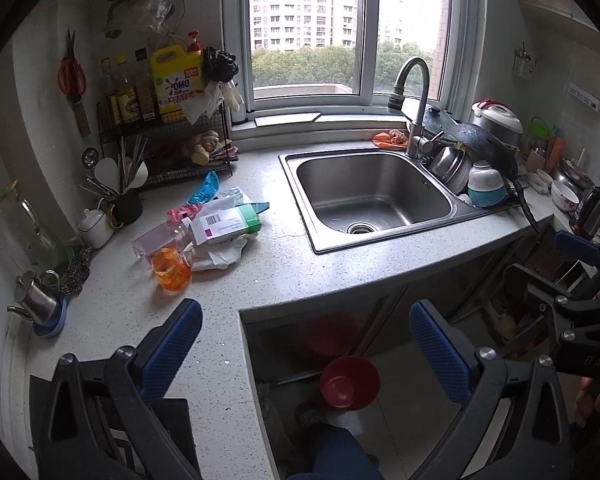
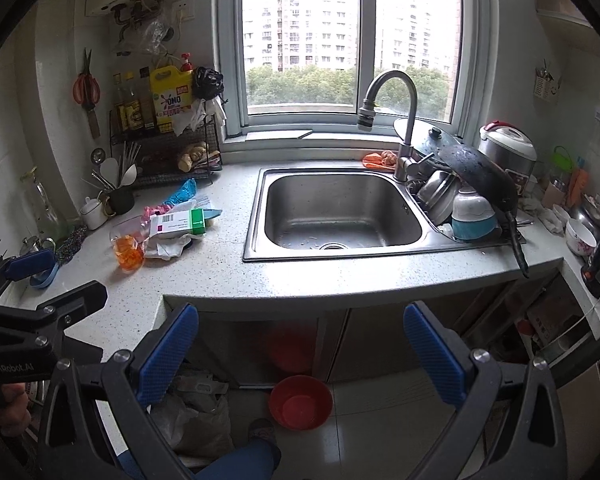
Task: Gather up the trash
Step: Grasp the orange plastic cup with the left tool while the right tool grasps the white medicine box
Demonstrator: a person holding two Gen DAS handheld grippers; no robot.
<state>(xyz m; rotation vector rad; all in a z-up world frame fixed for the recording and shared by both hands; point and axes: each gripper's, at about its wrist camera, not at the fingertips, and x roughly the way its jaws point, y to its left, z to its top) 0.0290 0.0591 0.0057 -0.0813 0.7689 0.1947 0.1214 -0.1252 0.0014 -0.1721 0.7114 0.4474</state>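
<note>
- The trash sits in one loose heap on the speckled white countertop (image 1: 300, 276), left of the stainless steel sink (image 1: 374, 196) and near the black wire rack (image 1: 168, 152) at the far left.
- The left gripper (image 1: 306, 348) is released, its blue-padded jaws spread wide and empty, held near the counter's front edge, well apart from the heap.
- The right gripper (image 2: 300, 350) is likewise spread and empty, positioned in front of the sink cabinet.
- White and green cardboard carton (image 1: 226, 224): judged light and fairly stiff. Grip across its narrow faces at mid-length; excess force will likely crush it.
- Crumpled white plastic bag (image 1: 224, 254): soft and limp, lying under the carton. Pinch a bunched fold, not a flat sheet.
- Orange translucent plastic cup (image 1: 171, 269): nearest item in the heap, apparently thin-walled and slippery. Clamp one wall at the rim or squeeze gently across the body.
- Blue crinkled wrapper (image 1: 205, 189) and pink patterned wrapper (image 1: 182, 213): very light film, likely to slip. Pinch firmly at a crease.
- A red plastic basin (image 2: 300, 402) stands on the floor below; whether it serves as the bin cannot be told.
</note>
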